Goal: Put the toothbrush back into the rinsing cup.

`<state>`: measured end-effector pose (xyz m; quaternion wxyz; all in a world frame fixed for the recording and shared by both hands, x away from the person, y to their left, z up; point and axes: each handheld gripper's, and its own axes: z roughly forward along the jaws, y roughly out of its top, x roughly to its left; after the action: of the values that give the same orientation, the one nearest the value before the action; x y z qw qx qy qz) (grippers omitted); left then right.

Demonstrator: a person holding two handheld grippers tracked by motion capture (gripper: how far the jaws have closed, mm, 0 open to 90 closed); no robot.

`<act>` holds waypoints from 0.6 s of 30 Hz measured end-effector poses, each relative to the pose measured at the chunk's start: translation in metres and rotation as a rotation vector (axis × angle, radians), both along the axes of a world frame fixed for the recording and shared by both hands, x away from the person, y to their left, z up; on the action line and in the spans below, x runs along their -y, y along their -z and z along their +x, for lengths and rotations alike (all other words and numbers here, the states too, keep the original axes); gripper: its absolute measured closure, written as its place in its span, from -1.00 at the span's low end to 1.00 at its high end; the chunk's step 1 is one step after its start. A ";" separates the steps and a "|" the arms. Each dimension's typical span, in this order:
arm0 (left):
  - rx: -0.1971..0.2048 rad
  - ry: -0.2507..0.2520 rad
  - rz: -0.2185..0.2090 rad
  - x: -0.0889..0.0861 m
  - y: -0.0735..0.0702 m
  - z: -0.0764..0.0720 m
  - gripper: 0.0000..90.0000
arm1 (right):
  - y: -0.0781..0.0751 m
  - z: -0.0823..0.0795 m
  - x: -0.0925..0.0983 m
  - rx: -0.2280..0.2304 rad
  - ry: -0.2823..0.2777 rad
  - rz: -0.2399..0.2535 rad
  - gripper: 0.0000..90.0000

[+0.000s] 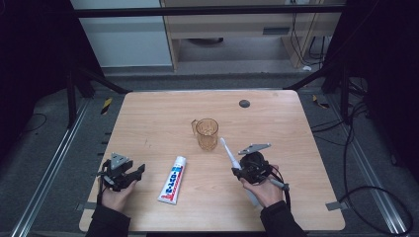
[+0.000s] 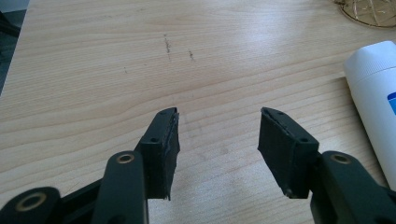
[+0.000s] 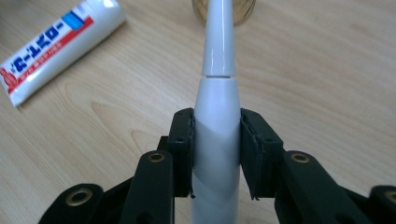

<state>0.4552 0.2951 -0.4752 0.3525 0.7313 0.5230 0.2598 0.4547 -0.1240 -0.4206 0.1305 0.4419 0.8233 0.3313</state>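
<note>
A white electric toothbrush (image 1: pixel 230 154) is clamped in my right gripper (image 1: pixel 242 171), its head aimed up toward the amber plastic mug (image 1: pixel 206 133). In the right gripper view both pads (image 3: pixel 183 140) press on the toothbrush (image 3: pixel 217 112) body, lifted off the wood. A white toothpaste tube (image 1: pixel 173 179) with red and blue print lies flat between the two hands. My left gripper (image 1: pixel 132 175) rests at the table's front left, jaws wide apart over bare wood with nothing between them (image 2: pixel 218 135); the tube's cap (image 2: pixel 373 88) lies just to its right.
The wooden table (image 1: pixel 148 113) has a dark round grommet (image 1: pixel 244 103) near its far edge. Black frame legs and cables stand on the grey floor around it. The mug's base (image 3: pixel 223 11) shows behind the toothbrush tip.
</note>
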 end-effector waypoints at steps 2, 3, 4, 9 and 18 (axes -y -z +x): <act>0.000 0.000 0.000 0.000 0.000 0.000 0.04 | -0.006 0.000 0.003 0.037 0.013 0.026 0.50; -0.001 0.000 0.000 0.000 0.000 0.000 0.04 | -0.008 0.000 0.004 0.046 0.018 0.037 0.50; 0.000 -0.001 -0.001 0.000 0.000 0.000 0.04 | -0.010 -0.001 0.006 0.060 0.025 0.049 0.49; 0.000 -0.001 0.000 0.000 0.000 0.000 0.04 | -0.020 -0.001 0.012 0.134 0.060 0.103 0.50; 0.000 -0.002 -0.001 0.000 0.000 0.000 0.04 | -0.038 0.000 0.019 0.274 0.112 0.199 0.49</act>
<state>0.4553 0.2952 -0.4753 0.3527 0.7306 0.5237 0.2599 0.4546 -0.1428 -0.3829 0.2153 0.4485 0.7352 0.4604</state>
